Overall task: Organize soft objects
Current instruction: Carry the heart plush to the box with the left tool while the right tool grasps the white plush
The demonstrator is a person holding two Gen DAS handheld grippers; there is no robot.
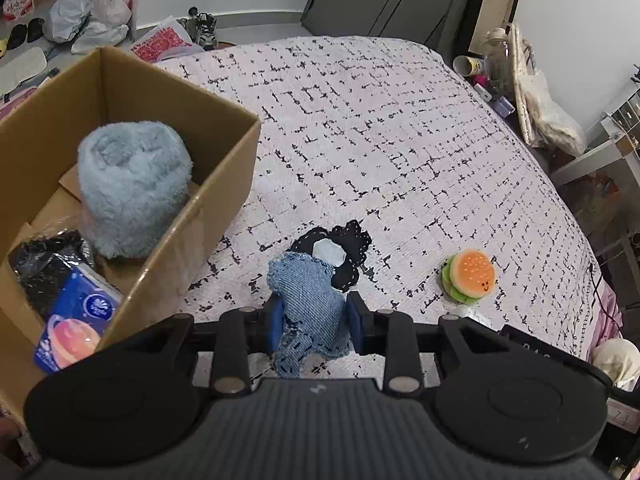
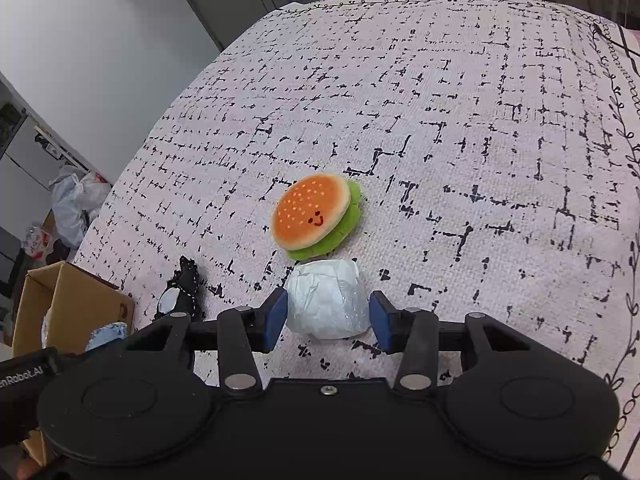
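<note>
Denim is what the left gripper (image 1: pixel 314 322) has hold of: a small blue denim toy (image 1: pixel 310 308) pinched between its two blue pads, with the frayed tail drooping below the jaws and the head poking out ahead of them. Just beyond the tips a black stitched pouch (image 1: pixel 342 250) lies on the patterned bedspread (image 1: pixel 400 140). Off to the left of the jaws stands the cardboard box (image 1: pixel 224 184), already holding a fluffy blue roll (image 1: pixel 134 184) and a tissue pack (image 1: pixel 76 320). To my eye, the sensible thing is to lift the toy high enough to clear the box wall before swinging over, then let go low inside.

The right gripper (image 2: pixel 328 316) stands open astride a white wrapped bundle (image 2: pixel 328 304), pads beside it but seemingly not pressing. A burger plush (image 2: pixel 314 216) sits just ahead, touching the bundle, so closing squarely should avoid nudging it.
</note>
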